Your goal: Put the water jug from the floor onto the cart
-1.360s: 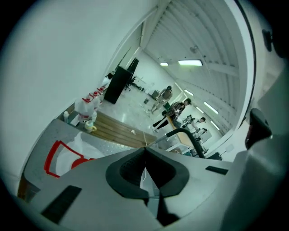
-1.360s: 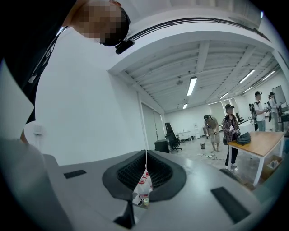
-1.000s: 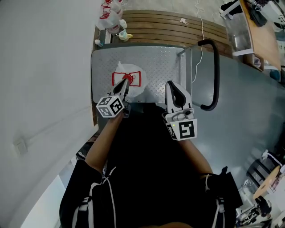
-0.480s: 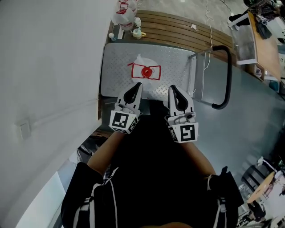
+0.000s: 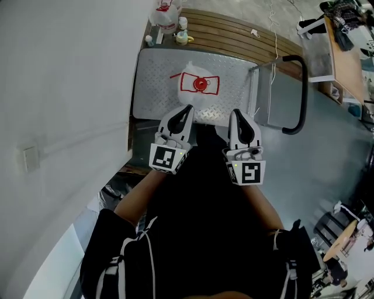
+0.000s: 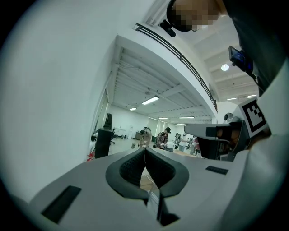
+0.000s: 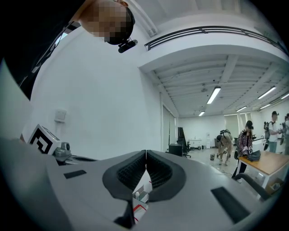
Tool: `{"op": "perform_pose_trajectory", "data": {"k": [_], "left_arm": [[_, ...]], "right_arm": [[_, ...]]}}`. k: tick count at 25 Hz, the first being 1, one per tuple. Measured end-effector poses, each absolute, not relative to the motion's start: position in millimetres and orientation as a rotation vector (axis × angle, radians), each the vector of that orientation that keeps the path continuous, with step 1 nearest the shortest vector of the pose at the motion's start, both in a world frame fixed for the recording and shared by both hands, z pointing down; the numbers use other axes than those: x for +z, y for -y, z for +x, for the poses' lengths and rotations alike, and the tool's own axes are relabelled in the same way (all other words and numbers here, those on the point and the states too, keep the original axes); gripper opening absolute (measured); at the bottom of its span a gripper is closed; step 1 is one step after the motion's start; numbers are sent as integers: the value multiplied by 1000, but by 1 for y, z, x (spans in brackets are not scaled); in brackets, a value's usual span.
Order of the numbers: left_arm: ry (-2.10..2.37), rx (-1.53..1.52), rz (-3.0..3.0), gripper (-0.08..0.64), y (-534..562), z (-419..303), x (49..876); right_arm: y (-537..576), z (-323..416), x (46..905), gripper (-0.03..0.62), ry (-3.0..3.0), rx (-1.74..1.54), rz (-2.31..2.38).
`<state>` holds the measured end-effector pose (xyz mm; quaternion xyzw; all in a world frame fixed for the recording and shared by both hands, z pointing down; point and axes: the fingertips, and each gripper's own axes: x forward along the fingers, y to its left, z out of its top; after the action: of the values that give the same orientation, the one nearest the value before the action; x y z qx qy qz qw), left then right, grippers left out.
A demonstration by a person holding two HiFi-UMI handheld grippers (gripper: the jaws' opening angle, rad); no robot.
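The water jug (image 5: 197,92), clear with a red cap and red handle band, stands upright on the cart's metal deck (image 5: 155,79). My left gripper (image 5: 187,109) is shut and empty, its tip just short of the jug's near side. Shut and empty too, my right gripper (image 5: 239,111) hangs beside it at the deck's near edge. In the left gripper view the jaws (image 6: 145,151) meet with nothing between them, and the right gripper (image 6: 212,135) shows alongside. The right gripper view shows its jaws (image 7: 146,154) pressed together.
The cart's black push handle (image 5: 299,93) rises on the right. More jugs (image 5: 165,13) and small bottles (image 5: 183,38) stand behind the cart on a wooden slatted strip (image 5: 239,35). A white wall (image 5: 64,87) runs on the left. People (image 7: 246,140) work far across the hall.
The left gripper's tip was at the jug's red cap; it has since drawn back and risen level with the right gripper. The right gripper also pulled back. The jug stays on the deck.
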<state>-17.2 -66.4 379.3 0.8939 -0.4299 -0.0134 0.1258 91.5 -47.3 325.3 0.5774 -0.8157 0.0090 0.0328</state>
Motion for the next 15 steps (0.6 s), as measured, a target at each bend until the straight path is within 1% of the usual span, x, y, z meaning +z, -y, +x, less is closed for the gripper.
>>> {"op": "perform_pose_trajectory", "data": {"k": [3,8,15], "left_arm": [[1245,-68,2629,18,69,-24,371],[1180,-100,2656,18,65,-14,365],[1112,-77,2664,18,52,-17,373]], "right_arm": [[42,86,322,18,2502,4,1790],[37,82,321,18,2474,-10,1803],[28,70,332,18,2443,30,1810]]}}
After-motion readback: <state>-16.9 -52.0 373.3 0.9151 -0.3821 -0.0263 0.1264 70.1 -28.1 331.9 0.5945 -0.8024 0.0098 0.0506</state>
